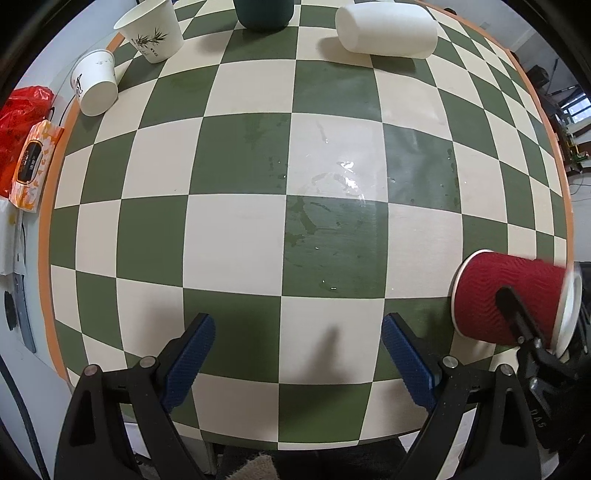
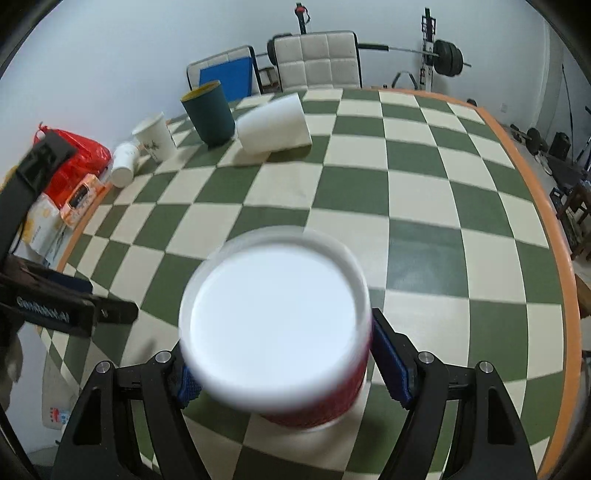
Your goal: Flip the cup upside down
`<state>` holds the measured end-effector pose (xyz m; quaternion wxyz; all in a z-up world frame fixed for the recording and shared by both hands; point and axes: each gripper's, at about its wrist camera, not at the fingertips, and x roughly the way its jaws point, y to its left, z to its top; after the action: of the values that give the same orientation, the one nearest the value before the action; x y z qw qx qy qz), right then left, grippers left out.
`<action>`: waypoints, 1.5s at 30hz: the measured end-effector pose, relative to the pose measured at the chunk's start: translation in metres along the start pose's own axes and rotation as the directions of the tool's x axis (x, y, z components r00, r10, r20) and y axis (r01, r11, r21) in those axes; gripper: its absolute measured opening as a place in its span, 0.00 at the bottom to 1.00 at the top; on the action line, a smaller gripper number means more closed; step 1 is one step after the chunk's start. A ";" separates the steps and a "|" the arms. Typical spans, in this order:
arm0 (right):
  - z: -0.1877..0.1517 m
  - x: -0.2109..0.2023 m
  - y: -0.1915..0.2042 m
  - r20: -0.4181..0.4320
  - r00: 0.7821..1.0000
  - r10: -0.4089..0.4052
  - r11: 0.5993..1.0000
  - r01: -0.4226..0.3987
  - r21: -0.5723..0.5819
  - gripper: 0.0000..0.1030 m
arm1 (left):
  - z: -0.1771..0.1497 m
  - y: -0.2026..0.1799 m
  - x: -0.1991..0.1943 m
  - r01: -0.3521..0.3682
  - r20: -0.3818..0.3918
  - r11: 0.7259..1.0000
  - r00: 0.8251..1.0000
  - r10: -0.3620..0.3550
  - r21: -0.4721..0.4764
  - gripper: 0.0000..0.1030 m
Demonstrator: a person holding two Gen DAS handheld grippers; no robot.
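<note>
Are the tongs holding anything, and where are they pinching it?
The right tongs pinch the red cup by its ribbed sides, near the white bottom. The left tongs are open, holding nothing.

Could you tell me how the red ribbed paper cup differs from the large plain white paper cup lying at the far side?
The red ribbed paper cup is textured and held in the right gripper; the large plain white paper cup is smooth, bigger and lies ungripped on the checkered table. Both are tipped sideways.
</note>
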<state>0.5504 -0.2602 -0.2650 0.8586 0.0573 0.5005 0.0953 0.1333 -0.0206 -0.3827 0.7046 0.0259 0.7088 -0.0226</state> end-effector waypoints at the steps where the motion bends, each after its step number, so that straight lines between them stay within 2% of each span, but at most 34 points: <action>1: -0.005 0.000 0.001 -0.009 1.000 -0.005 1.000 0.005 0.003 0.77 | 0.000 0.000 -0.001 0.000 0.002 1.000 1.000 0.000 0.000 0.90; 6: -0.019 -0.005 0.003 -0.070 0.997 -0.013 0.999 0.015 0.028 0.78 | -0.001 -0.002 -0.009 -0.003 0.017 1.000 1.000 0.003 0.010 0.90; 10: -0.028 -0.021 0.005 -0.118 0.992 -0.037 0.998 0.043 0.051 0.90 | -0.001 -0.006 -0.022 -0.005 0.040 1.000 0.999 0.004 0.020 0.90; 15: -0.028 -0.059 0.004 -0.189 0.979 -0.078 0.989 0.100 0.106 0.91 | -0.009 -0.013 -0.054 0.002 0.078 0.999 0.997 -0.005 0.047 0.90; 20: -0.022 -0.107 0.004 -0.241 0.963 -0.121 0.974 0.162 0.158 0.93 | -0.025 -0.020 -0.104 0.011 0.132 0.997 0.991 -0.020 0.071 0.90; 28: -0.010 -0.198 0.008 -0.256 0.956 -0.144 0.964 0.194 0.183 0.93 | -0.046 -0.024 -0.192 0.023 0.215 0.997 0.976 -0.039 0.076 0.90; 36: -0.002 -0.291 0.024 -0.192 0.967 -0.169 0.962 0.204 0.181 0.93 | -0.074 -0.027 -0.276 0.037 0.298 0.997 0.953 -0.056 0.068 0.90; 45: 0.005 -0.363 0.041 -0.123 0.976 -0.179 0.963 0.200 0.181 0.93 | -0.096 -0.031 -0.328 0.024 0.359 0.998 0.932 -0.046 0.066 0.90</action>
<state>0.3760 -0.3009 0.0535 0.8266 0.0866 0.5552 -0.0331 0.0372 -0.0469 -0.0544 0.8209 0.0298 0.5670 -0.0610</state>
